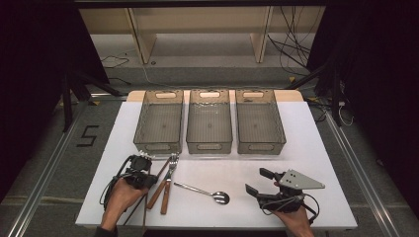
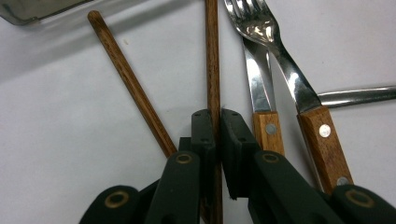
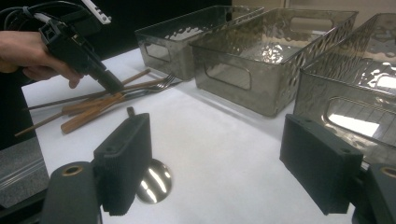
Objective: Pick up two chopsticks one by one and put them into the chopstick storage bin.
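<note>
My left gripper point(image 2: 217, 114) is shut on a thin wooden chopstick point(image 2: 213, 56) that lies on the white table; its pads press on the stick from both sides. A second chopstick point(image 2: 126, 79) lies slanted to its left. Two forks with wooden handles point(image 2: 280, 60) lie just to the right, and a spoon's handle point(image 2: 357, 95) pokes in beyond them. In the high view the left gripper point(image 1: 148, 181) sits at the front left over this cutlery point(image 1: 168, 177). My right gripper point(image 1: 257, 181) stands open at the front right, nothing between its jaws, and the spoon point(image 1: 207, 192) lies between the two hands.
Three empty clear grey bins point(image 1: 158, 146) point(image 1: 209, 146) point(image 1: 261, 146) stand side by side across the back of the table. The right gripper view has the spoon's bowl point(image 3: 154, 179) just past its left jaw and the nearest bin point(image 3: 336, 102) close on the right.
</note>
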Motion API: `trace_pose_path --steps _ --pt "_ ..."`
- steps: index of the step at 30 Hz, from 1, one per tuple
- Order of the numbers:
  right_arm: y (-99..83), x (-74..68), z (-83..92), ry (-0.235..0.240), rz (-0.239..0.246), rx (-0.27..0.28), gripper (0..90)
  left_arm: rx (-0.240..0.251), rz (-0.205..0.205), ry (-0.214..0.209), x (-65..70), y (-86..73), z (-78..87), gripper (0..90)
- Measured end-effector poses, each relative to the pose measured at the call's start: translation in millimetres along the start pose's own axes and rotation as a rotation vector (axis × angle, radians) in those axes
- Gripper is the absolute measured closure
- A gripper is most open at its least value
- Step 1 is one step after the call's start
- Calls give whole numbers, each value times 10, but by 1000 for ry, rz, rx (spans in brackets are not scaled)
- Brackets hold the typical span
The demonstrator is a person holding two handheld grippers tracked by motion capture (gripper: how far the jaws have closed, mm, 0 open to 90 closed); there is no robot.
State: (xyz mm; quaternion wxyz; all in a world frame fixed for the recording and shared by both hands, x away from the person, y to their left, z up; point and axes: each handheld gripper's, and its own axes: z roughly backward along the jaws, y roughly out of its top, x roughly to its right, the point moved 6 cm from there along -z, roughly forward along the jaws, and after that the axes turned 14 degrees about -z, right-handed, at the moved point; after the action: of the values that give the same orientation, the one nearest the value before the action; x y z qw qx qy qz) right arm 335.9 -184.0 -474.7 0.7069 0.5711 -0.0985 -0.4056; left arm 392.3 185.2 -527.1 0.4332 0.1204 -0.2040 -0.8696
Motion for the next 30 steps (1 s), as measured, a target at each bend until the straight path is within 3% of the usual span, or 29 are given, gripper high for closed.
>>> trace_pose_path --steps 7,14,24,30 --pt "-5 -10 -7 7 7 -4 256 19 13 10 -29 12 33 843" --pt "-10 -11 -15 5 9 -6 256 69 20 8 -73 27 162 844" --pt "7 5 5 3 -3 4 257 130 17 -10 -102 30 430 845" --pt "4 0 -4 2 -2 4 259 188 11 -25 -162 116 624 844"
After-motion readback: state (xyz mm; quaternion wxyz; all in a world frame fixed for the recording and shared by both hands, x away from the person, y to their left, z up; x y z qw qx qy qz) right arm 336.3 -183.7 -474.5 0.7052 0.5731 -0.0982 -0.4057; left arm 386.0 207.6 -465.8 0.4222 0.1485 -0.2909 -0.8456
